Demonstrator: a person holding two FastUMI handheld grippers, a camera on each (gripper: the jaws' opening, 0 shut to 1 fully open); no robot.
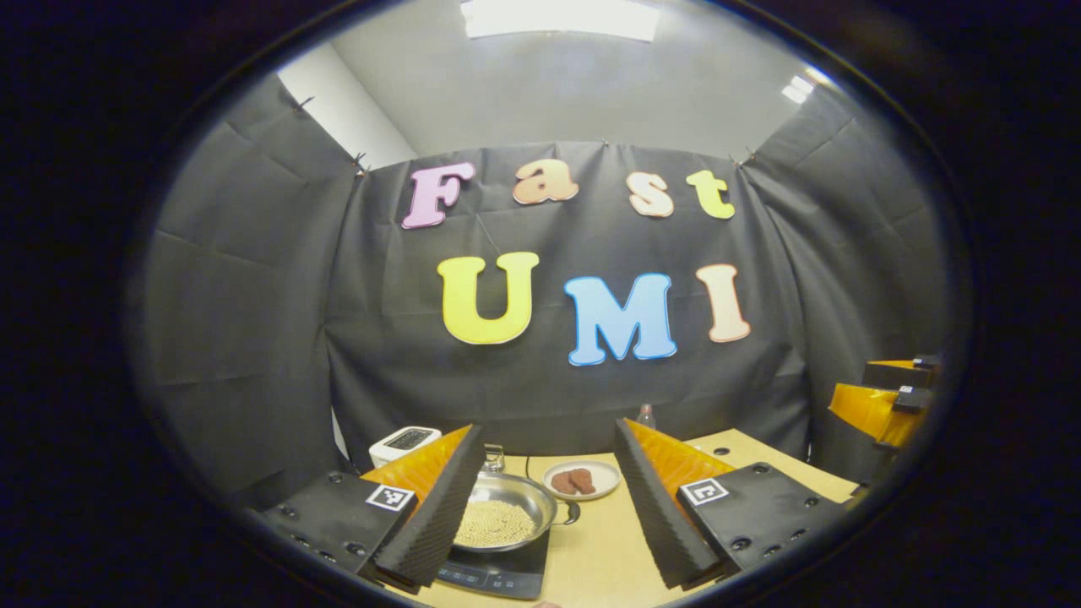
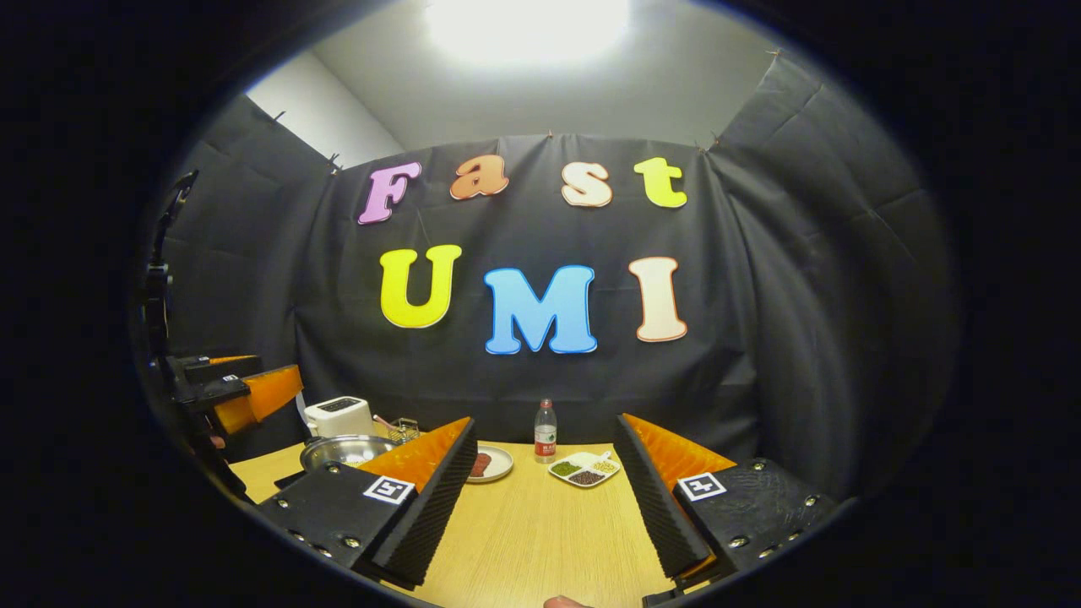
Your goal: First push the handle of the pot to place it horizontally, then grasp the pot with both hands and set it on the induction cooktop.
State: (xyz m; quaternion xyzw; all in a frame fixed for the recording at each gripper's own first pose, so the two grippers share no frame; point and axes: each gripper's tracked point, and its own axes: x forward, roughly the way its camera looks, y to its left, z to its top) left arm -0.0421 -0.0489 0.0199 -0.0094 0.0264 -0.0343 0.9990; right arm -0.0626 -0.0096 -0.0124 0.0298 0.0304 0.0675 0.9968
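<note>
Left gripper view had the pot (image 1: pixel 504 517) sitting on the induction cooktop (image 1: pixel 498 572). Left hand-held gripper (image 1: pixel 549 507) hung above it, fingers apart. Right hand-held gripper (image 2: pixel 545 507) was spread wide too.

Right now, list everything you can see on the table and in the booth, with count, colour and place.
Round steel pot filled with pale beans: one, silver, sitting on the cooktop, its handle toward the small plate.
Flat black induction cooktop: one, black, near left part of the table.
Small round plate of brown meat pieces: one, white, behind the pot.
Boxy toaster: one, white, far left of the table.
Small wire basket: one, metal, beside the toaster.
Plastic drink bottle: one, clear, red cap, far centre.
Divided dish of grains: one, white, right of the bottle.
Wooden table: one, light tan.
Left gripper: one, open, above the pot.
Right gripper: one, open, over bare table.
</note>
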